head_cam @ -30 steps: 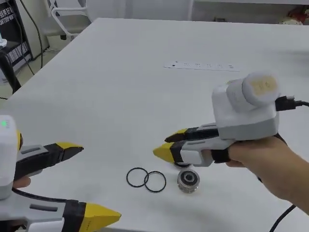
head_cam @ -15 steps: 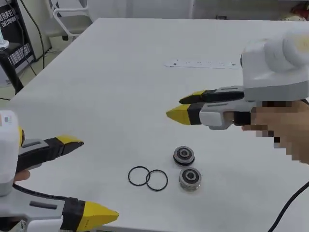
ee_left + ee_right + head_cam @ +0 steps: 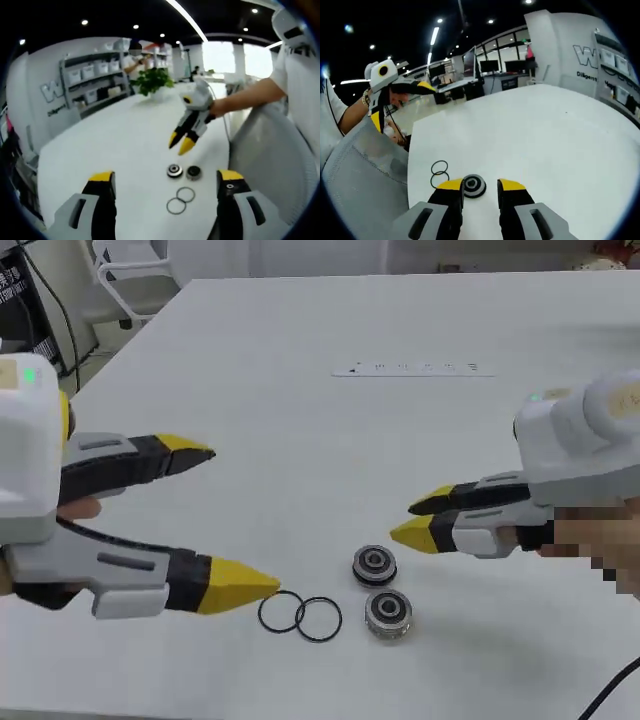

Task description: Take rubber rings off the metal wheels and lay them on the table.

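Two rubber rings [image 3: 301,615] are laid flat and overlapping on the counter [image 3: 300,420], just at 9 o'clock of the near wheel [image 3: 387,610]. They are judged to be placed close by so that the stripped parts are kept together and clear of the wheels. The far wheel [image 3: 374,564] is set just beside the near one, at its 12 o'clock, and both are laid flat on a face so that they cannot roll. Whether any rubber is left on either rim cannot be told. The left hand-held gripper [image 3: 225,520] is held level above the counter at 9 o'clock of the rings, its jaws spread wide with nothing between them, the lower tip close to the rings. The right hand-held gripper [image 3: 420,518] is held at 2 o'clock of the far wheel and pointed toward it, its jaws parted only narrowly and gripping nothing; in the right gripper view a wheel is framed between the jaw tips
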Available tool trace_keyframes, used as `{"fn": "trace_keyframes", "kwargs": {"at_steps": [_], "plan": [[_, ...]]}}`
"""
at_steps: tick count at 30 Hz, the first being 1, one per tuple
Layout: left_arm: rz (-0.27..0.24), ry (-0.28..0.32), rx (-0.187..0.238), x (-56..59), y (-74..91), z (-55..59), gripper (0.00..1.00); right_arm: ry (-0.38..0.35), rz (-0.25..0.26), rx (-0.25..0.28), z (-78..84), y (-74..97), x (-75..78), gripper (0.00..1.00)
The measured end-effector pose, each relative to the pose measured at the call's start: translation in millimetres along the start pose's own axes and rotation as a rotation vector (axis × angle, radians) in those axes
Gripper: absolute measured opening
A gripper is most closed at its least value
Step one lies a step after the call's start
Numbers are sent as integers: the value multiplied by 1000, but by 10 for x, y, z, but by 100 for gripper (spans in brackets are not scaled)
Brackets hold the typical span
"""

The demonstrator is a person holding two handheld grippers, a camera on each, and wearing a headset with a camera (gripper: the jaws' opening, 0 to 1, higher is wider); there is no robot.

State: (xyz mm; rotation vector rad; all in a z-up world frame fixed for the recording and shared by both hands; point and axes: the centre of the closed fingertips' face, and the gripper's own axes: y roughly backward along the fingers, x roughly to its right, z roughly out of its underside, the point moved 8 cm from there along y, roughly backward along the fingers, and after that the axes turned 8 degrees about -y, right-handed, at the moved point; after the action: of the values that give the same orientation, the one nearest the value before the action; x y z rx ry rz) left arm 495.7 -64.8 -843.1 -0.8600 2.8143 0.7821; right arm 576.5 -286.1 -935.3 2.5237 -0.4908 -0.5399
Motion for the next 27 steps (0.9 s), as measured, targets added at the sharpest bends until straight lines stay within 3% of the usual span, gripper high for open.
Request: {"fn": "trace_keyframes", "kwargs": {"at_steps": [10,18,23,27], "plan": [[57,-57,34,-78,-341,-200,79,-30,-12,-55,164,-51,27,25],[80,-77,78,-133,-723,-347,71,-28,-30,-102,253,-128,-2,26],[134,-124,31,-124,-997,-257,60,-34,-35,-108,281,-149,2,25],[157,-128,17,-72,-1172,-147,52,-38,-35,-99,279,-171,1,25]]}}
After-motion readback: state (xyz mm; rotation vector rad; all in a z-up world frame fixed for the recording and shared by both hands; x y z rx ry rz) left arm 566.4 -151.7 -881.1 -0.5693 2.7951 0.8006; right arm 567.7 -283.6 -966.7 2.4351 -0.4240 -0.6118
